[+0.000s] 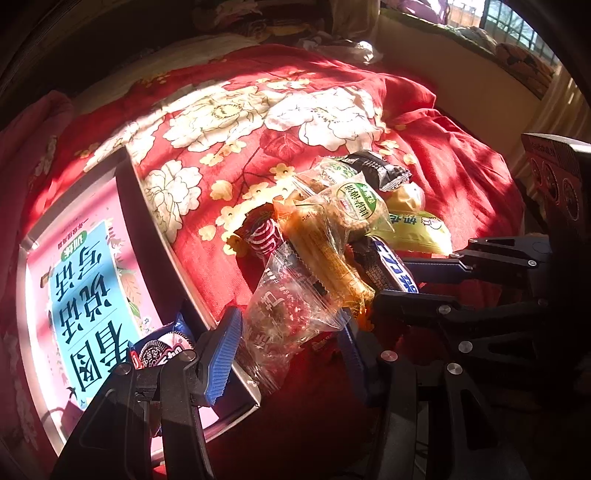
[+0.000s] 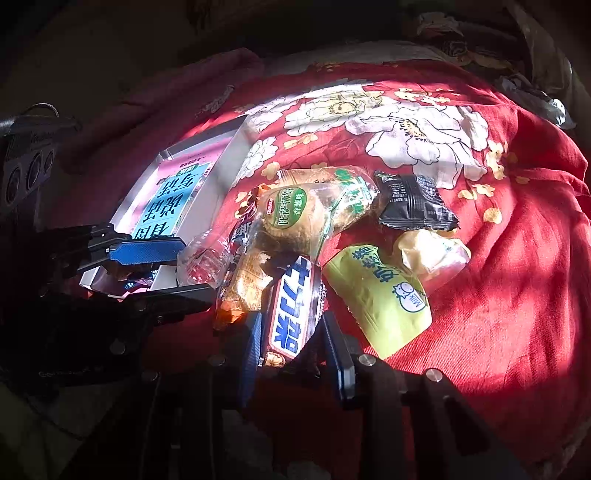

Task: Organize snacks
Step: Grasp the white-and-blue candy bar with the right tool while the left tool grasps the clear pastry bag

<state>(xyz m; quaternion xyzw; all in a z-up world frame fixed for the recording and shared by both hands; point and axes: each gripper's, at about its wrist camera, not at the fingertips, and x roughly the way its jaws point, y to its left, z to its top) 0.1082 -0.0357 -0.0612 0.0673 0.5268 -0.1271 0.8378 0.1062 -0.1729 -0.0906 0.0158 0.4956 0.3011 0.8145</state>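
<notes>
Now right gripper (image 2: 291, 343) clamped on chocolate bar (image 2: 291, 306), between its fingers.

Home bedroom. Work surface was a bed covered with a red quilt (image 1: 461, 155) printed with big white flowers, rumpled and sunlit. More bedding and crumpled cloth (image 1: 343, 48) lay piled along the far edge. A barred window (image 1: 517, 22) sat top right in the left wrist view, above a pale ledge (image 1: 443, 48) with patterned cushions or folded fabric on it. A pink fabric roll (image 1: 33, 122), pillow or blanket, lay along the bed's left side. No lab or shop fittings visible.
</notes>
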